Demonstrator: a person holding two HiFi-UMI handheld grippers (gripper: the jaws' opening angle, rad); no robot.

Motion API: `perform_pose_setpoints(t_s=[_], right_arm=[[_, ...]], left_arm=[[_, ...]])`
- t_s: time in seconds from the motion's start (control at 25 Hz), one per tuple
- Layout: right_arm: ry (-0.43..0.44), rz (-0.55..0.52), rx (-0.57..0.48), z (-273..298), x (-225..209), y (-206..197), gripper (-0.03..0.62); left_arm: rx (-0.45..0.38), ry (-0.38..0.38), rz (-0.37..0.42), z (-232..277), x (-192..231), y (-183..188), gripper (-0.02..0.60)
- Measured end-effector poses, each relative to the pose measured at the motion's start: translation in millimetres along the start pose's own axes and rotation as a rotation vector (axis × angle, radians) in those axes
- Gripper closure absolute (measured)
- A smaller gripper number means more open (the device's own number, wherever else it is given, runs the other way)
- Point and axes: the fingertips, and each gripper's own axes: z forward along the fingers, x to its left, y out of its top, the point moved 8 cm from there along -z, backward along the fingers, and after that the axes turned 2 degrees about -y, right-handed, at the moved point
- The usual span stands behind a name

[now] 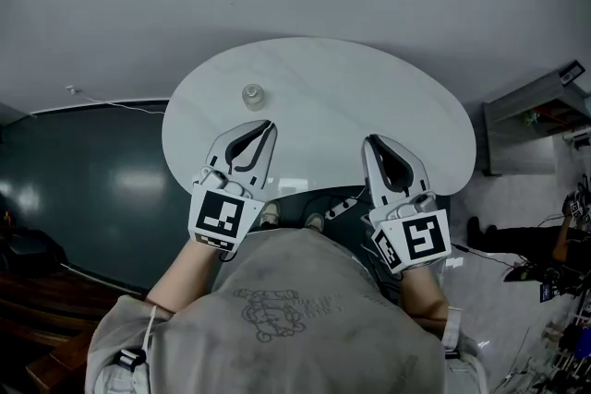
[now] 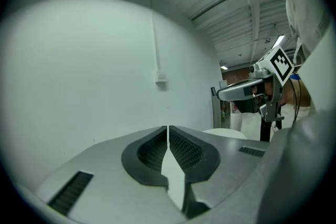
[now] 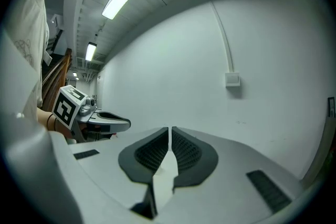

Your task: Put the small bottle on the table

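Observation:
A small clear bottle (image 1: 253, 95) stands upright on the white oval table (image 1: 388, 97), left of its middle. My left gripper (image 1: 270, 125) hovers just short of the bottle, near the table's front edge, shut and empty. My right gripper (image 1: 370, 141) is held level with it over the front right of the table, also shut with nothing between its jaws. Both gripper views look up along closed jaws at a white wall: the left gripper (image 2: 168, 128) and the right gripper (image 3: 170, 129) each show tips touching. The bottle is hidden in those two views.
A dark floor (image 1: 92, 180) lies left of the table. A grey shelf unit (image 1: 531, 111) and cluttered gear stand at the right. A wall box (image 3: 232, 79) with a cable hangs on the white wall. The person's shoes (image 1: 270, 215) show below the table edge.

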Motion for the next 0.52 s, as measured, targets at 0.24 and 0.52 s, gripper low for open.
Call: perform_pose_setpoints(t_s=[0.24, 0.52], right_arm=[[-0.001, 0.003, 0.000, -1, -4, 0, 0.557], [-0.009, 0.001, 0.000, -4, -12, 1, 0.556]], left_arm=[[0.015, -0.004, -0.001, 2, -3, -1, 0.555], [0.053, -0.001, 0.009, 9, -6, -2, 0.555]])
